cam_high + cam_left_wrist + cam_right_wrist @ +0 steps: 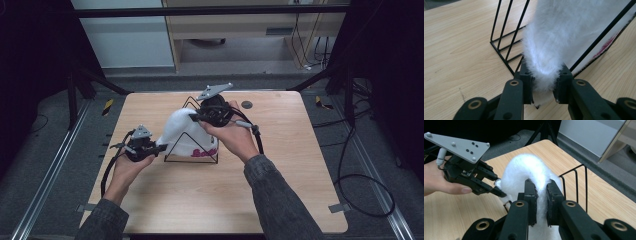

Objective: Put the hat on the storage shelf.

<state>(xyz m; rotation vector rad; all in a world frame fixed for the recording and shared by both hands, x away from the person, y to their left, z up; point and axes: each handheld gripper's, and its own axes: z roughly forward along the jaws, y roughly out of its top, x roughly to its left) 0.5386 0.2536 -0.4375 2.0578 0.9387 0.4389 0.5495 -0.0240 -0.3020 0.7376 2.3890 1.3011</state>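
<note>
White hat [182, 131] draped over wire rack [192, 150] mid-tabletop [280, 175], long axis 8 to 2 o'clock, crown toward 2; left gripper [159, 148] jaws clamp its 8 o'clock edge, right gripper [196, 117] jaws pinch the crown.

High view: overhead, facing forward, far off.
Gripper views: close, along jaws.
Shared: white hat [186, 131], wire rack [192, 156].
</note>
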